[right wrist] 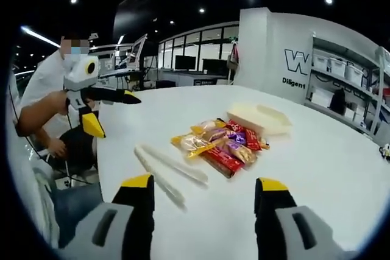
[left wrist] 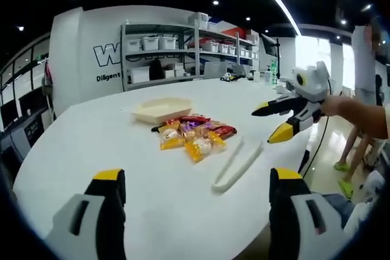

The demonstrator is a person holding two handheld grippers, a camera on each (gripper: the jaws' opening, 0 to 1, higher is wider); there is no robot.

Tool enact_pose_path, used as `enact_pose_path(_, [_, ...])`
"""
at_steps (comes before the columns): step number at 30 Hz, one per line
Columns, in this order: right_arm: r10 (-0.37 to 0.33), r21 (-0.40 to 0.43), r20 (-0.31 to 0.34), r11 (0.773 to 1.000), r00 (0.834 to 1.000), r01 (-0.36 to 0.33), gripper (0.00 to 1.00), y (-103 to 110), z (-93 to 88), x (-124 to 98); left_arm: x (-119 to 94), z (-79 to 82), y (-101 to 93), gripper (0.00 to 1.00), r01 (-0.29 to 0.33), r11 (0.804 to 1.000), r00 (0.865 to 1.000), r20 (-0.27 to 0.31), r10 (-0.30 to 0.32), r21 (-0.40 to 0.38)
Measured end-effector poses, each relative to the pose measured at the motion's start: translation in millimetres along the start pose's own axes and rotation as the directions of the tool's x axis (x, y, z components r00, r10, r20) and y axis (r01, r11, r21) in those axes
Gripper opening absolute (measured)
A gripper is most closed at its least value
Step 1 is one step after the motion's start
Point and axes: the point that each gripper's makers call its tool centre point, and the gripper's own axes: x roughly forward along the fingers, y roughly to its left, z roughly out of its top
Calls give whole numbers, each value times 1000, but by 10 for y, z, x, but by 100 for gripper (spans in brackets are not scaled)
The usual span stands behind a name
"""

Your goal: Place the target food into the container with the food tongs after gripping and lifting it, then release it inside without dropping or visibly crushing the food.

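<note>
1. Left gripper view: the left gripper [left wrist: 198, 193] hovers above the near edge of a round white table [left wrist: 91, 144], its yellow-tipped jaws spread wide with nothing between them. A heap of wrapped snacks [left wrist: 195, 133] in red, yellow and purple foil lies near the table's middle, just beside a shallow cream container [left wrist: 161, 109] that sits behind it. White food tongs [left wrist: 236, 164] lie flat on the table to the right of the heap, untouched, their arms splayed apart at the far end and joined at the near one. The right gripper [left wrist: 274, 120] comes in from the right above the table's edge, held by a person's hand [left wrist: 334, 105], jaws parted and empty. Shelving with white bins [left wrist: 183, 50] lines the back wall

2. Right gripper view: the right gripper [right wrist: 204, 199] hangs over the table [right wrist: 323, 168], jaws wide apart and empty. The tongs [right wrist: 167, 168] lie just ahead of its left jaw, arms apart, close to the snacks [right wrist: 222, 143]. The container [right wrist: 261, 119] rests beyond the heap, touching or nearly touching it. The left gripper [right wrist: 113, 111] shows at left, jaws open, by a seated person [right wrist: 46, 89]
</note>
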Motion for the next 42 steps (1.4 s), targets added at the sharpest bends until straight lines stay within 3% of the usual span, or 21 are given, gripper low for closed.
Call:
enact_pose_path(7, [29,-33,-18,999,999,-30,55,91,-107,20,2,-16,-25,97,5,1000,1000,-6,-5,7])
enact_pose_path(31, [72,-58,-33,996,997,-73,34,157,-202,69,-35,-40,-33,96,-3,1000,1000,-12,4,20])
enact_pose_path(42, [101,-115,-23,988,995,-103,17,204,-213,91,-65,-54,-45,96,-7,1000,1000,-13,7,21])
